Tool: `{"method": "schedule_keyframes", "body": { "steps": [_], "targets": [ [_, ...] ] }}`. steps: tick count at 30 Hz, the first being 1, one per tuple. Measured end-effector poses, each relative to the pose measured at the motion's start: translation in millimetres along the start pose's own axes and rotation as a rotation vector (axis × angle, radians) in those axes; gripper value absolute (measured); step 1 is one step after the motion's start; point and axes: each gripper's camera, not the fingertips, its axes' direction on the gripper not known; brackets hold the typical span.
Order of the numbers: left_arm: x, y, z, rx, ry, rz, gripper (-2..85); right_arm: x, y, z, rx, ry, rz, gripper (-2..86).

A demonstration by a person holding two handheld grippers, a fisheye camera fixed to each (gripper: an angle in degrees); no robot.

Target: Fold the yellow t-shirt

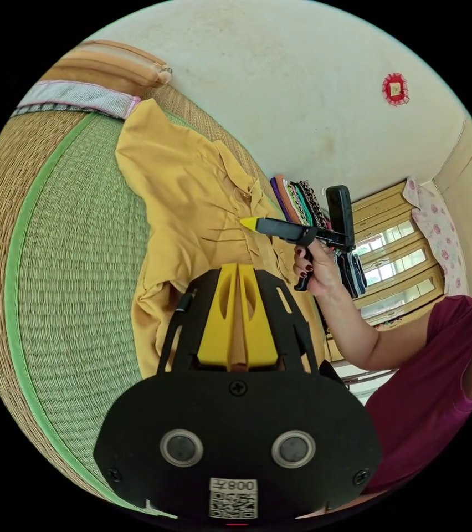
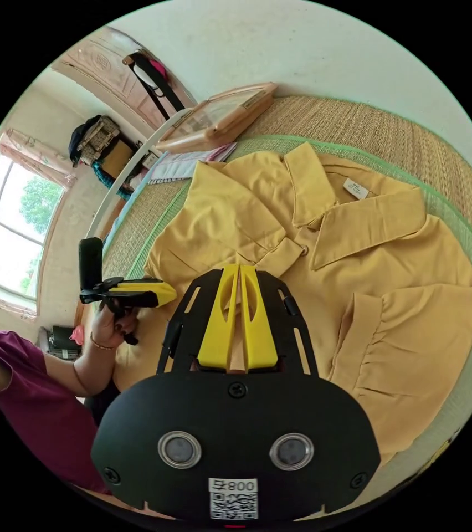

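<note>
The yellow t-shirt (image 1: 186, 183) (image 2: 358, 266) lies front up on a green woven mat (image 1: 75, 249) (image 2: 413, 133), collar (image 2: 358, 221) spread, one short sleeve (image 2: 413, 332) lying out flat and the other side folded inward. My left gripper (image 1: 238, 267) (image 2: 172, 289) is shut, its tips at the shirt's near edge. My right gripper (image 2: 240, 268) (image 1: 245, 223) is shut too, tips over the button placket. I cannot tell whether either one pinches cloth. A hand (image 1: 316, 266) (image 2: 108, 324) holds each tool.
A tan cushion (image 1: 108, 66) (image 2: 219, 116) and a striped cloth (image 1: 75, 97) lie at the mat's far end by the wall. A stack of folded clothes (image 1: 302, 202) sits past the shirt. The person in a maroon top (image 1: 430, 388) (image 2: 25, 399) is alongside.
</note>
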Motion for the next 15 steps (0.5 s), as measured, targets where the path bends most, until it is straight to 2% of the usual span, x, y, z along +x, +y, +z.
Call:
{"method": "schedule_keyframes", "body": {
  "steps": [7, 12, 15],
  "targets": [
    [22.2, -3.4, 8.5, -0.034, -0.059, 0.011, 0.3, 50.9, 94.2, -75.4, 0.06, 0.226, 0.158, 0.1],
    [43.9, -15.5, 30.6, -0.112, -0.146, 0.05, 0.3, 92.2, 141.4, -63.2, -0.001, 0.185, 0.279, 0.1],
    [50.4, -19.0, 43.3, -0.163, -0.173, 0.058, 0.3, 102.1, 150.8, -62.4, 0.031, 0.111, 0.289, 0.0]
  ]
}}
